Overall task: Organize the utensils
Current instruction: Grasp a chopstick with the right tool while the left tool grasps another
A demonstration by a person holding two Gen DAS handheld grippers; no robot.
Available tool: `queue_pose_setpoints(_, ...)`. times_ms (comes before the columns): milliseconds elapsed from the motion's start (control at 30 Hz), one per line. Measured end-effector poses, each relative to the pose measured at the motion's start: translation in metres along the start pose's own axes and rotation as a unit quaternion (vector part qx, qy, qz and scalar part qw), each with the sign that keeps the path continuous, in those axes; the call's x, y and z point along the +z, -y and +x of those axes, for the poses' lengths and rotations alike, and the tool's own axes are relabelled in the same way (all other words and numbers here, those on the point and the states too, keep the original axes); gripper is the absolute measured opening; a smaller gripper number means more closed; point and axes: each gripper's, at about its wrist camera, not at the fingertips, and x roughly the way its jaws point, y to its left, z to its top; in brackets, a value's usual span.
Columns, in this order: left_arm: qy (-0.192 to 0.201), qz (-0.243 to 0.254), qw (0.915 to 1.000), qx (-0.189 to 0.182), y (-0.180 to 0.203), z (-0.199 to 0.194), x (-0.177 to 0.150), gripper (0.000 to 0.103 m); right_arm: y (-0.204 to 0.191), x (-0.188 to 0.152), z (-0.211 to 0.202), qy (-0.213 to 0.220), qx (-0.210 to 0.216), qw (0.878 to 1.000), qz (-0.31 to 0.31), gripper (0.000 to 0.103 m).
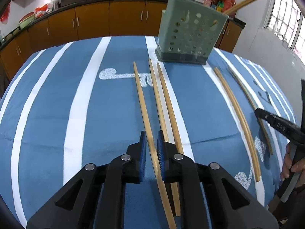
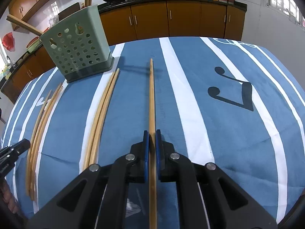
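The black tool (image 1: 278,123) at the right edge carries small white digits, too blurred to read. The blue cloth (image 2: 219,129) bears a black music-note sign (image 2: 233,93).

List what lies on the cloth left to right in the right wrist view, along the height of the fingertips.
Other gripper's tip → bundle of chopsticks → pair of chopsticks → chopstick between the right gripper's fingers → white stripe → black music note.

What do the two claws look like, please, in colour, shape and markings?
Both the left claw and the right claw are matte black plastic with angular, triangular cut-out arms, round silver pivot pins and blue ribbed pads lining the fingers. Seen from the left camera, the right claw carries small pale lettering, too blurred to read.
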Motion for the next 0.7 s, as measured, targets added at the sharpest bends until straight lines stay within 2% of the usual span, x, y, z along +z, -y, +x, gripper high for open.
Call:
queue_pose_setpoints(167, 0.000, 0.004, 0.9996, 0.030, -0.001, 0.005, 0.004, 0.008, -0.004, 0.002, 0.001, -0.001, 0.001, 1.000, -0.012, 0.008)
queue_pose_setpoints(333, 0.003, -0.030, 0.9981, 0.055, -0.026, 0.015, 0.022, 0.007, -0.001, 0.010, 0.006, -0.001, -0.002, 1.000, -0.012, 0.008)
queue_pose_setpoints(467, 0.010, -0.049, 0.9981, 0.036, -0.039, 0.018, 0.027, 0.007, 0.000, 0.014, 0.010, 0.006, -0.006, 1.000, -0.016, 0.008)
queue_pose_setpoints(700, 0.028, -0.046, 0.9980, 0.034, -0.037, 0.017, 0.023, 0.008, -0.002, 0.013, 0.010, 0.014, -0.011, 1.000, -0.025, 0.008)
